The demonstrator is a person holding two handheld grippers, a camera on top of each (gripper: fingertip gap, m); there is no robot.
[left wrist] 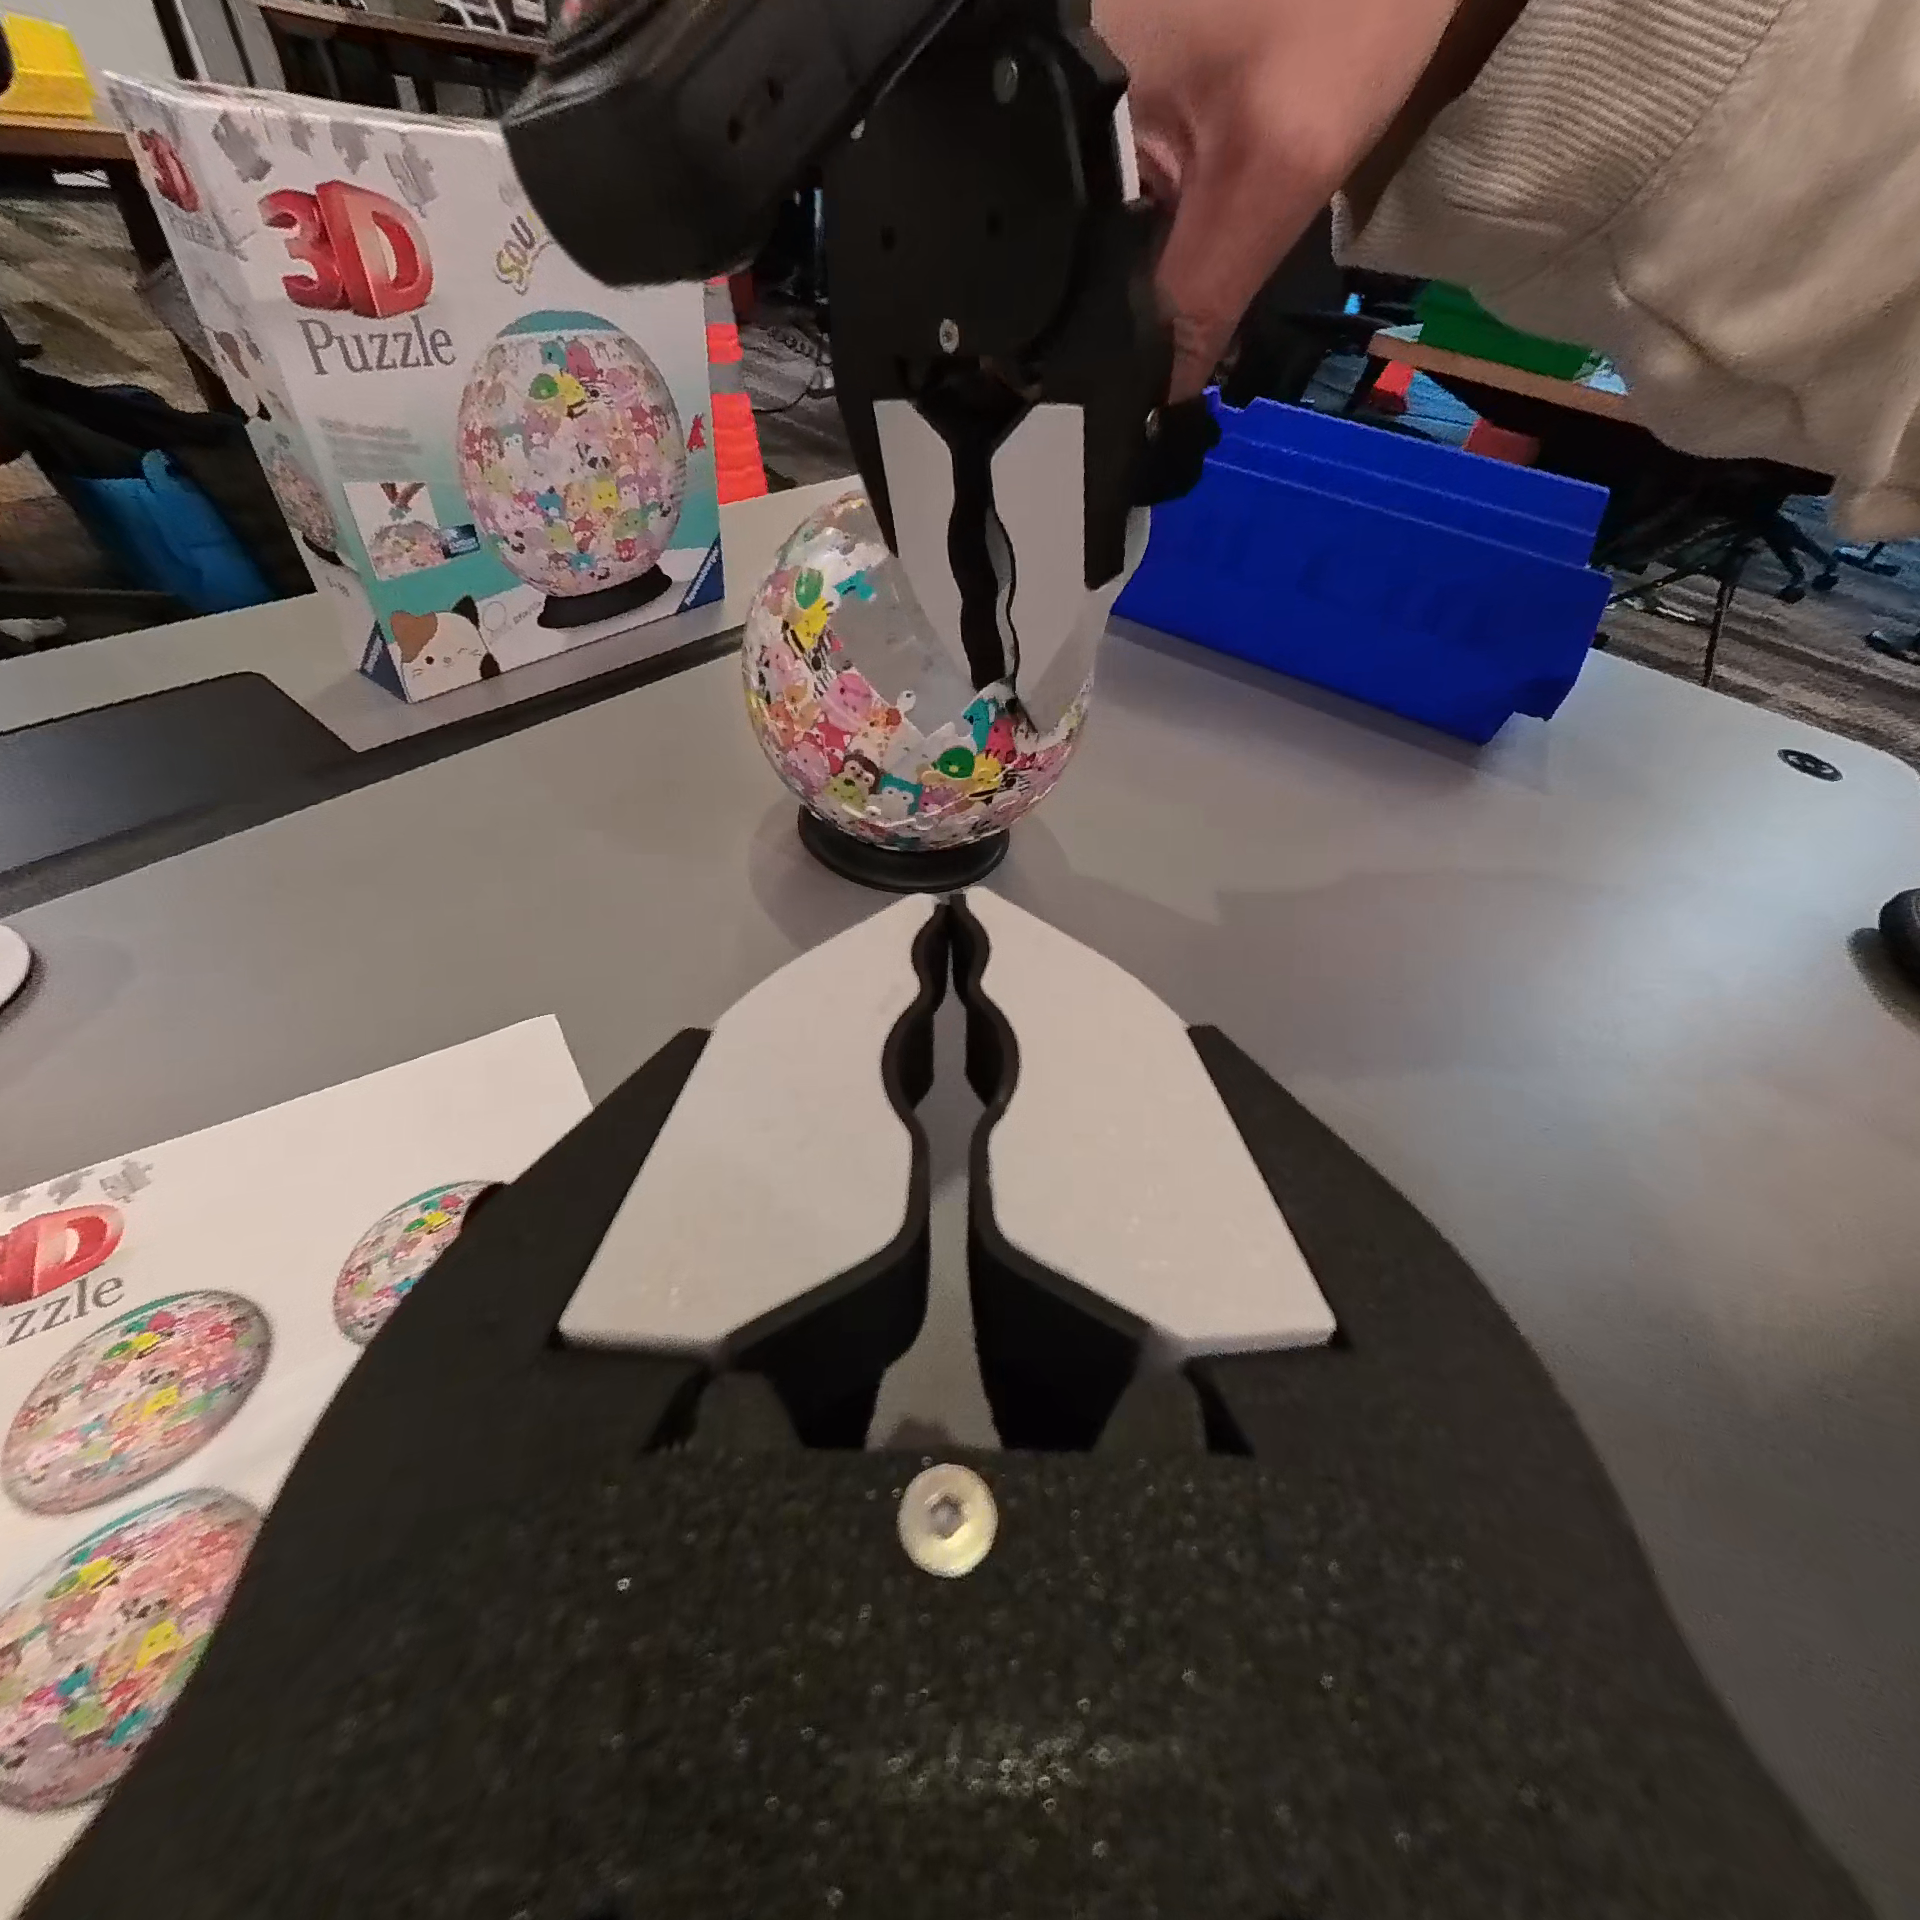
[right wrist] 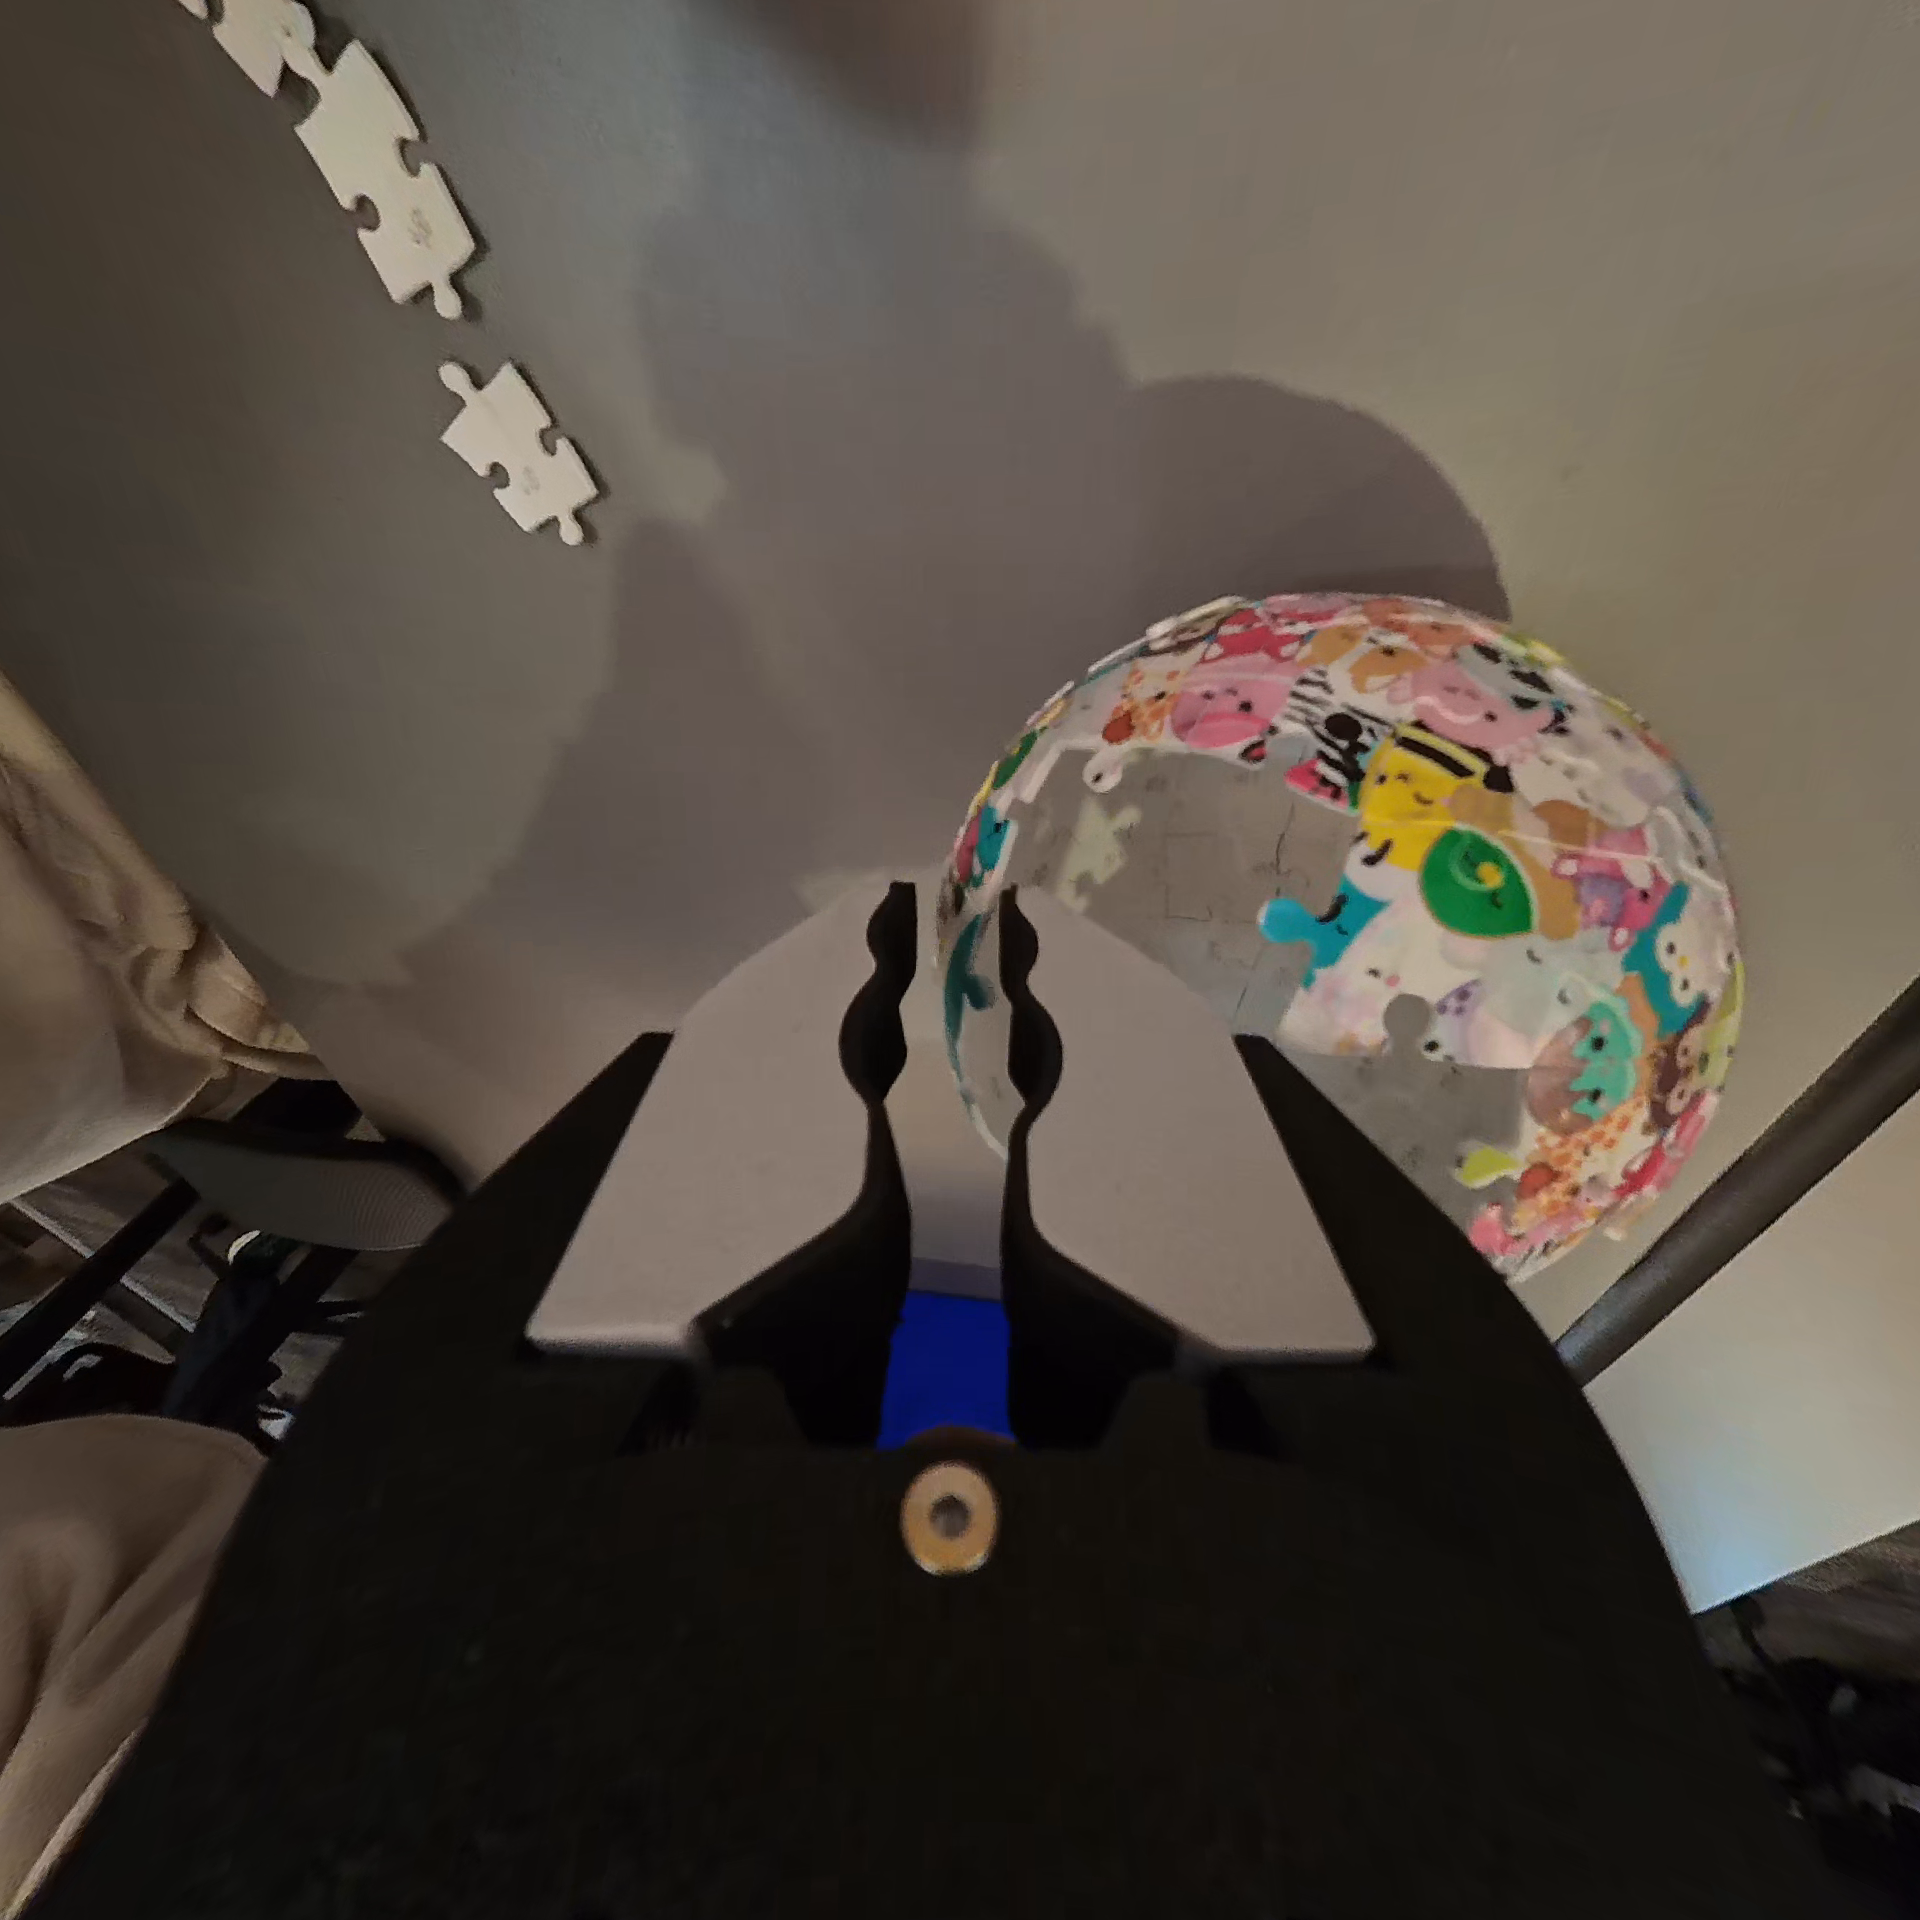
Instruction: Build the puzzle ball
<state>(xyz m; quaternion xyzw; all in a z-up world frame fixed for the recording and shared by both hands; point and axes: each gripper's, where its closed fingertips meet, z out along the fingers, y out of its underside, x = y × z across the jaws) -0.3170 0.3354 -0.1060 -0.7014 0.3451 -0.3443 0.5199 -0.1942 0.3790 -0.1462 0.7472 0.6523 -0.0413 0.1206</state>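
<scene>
Now: right gripper (left wrist: pixel 997 675) jaws narrow, pinching puzzle ball (left wrist: pixel 883 748) edge; left gripper (left wrist: pixel 951 914) jaws nearly together, empty.

A blue bin (left wrist: pixel 1361 582) sits on the grey surface (left wrist: pixel 1351 987), far to the right. A yellow bin (left wrist: pixel 42 68) sits far back on the left. Orange cones (left wrist: pixel 736 416) stand behind the surface.

leaflet (left wrist: pixel 208 1351) cut off, right tool's (left wrist: pixel 1003 665) grip unclear
</scene>
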